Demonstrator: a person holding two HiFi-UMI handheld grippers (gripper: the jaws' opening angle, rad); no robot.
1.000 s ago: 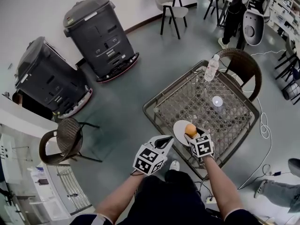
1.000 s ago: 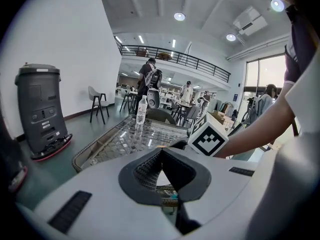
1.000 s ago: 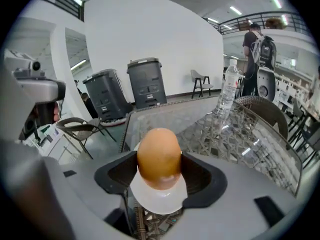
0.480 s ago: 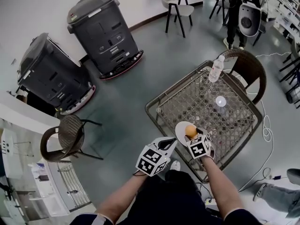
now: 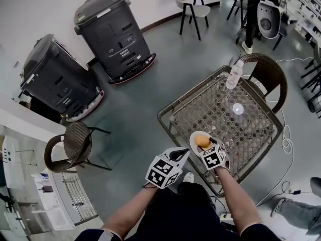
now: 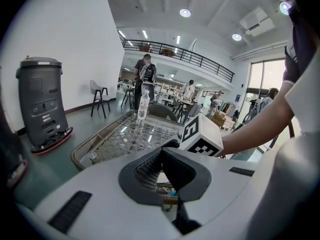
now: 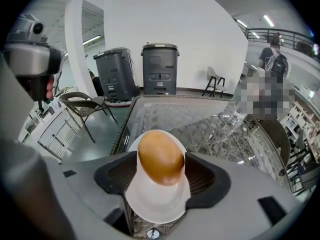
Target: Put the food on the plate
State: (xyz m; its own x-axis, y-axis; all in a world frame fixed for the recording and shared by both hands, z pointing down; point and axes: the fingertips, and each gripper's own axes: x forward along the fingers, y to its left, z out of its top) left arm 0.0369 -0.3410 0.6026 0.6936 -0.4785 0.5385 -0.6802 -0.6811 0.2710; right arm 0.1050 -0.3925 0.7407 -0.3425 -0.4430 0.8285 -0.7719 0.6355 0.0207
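Note:
An orange-brown, egg-shaped piece of food (image 7: 160, 156) sits between the jaws of my right gripper (image 7: 161, 173), which is shut on it. Straight below it lies a white plate (image 7: 155, 209) on the near corner of the wicker table. In the head view the food (image 5: 202, 141) shows over the plate (image 5: 192, 136), with the right gripper (image 5: 205, 145) behind it. I cannot tell whether the food touches the plate. My left gripper (image 5: 179, 152) hangs off the table's near edge, left of the plate. Its jaws (image 6: 162, 176) are together and hold nothing.
The glass-topped wicker table (image 5: 215, 107) carries a water bottle (image 5: 233, 74) at the far corner and a clear glass (image 5: 238, 109). A wicker chair (image 5: 268, 72) stands behind it, another (image 5: 67, 147) at left. Two dark machines (image 5: 113, 31) (image 5: 55, 79) stand by the wall. A cable (image 5: 286, 134) lies on the floor.
The head view has drifted slightly. The right gripper still holds the food over the plate, a touch lower. The left gripper has hardly moved.

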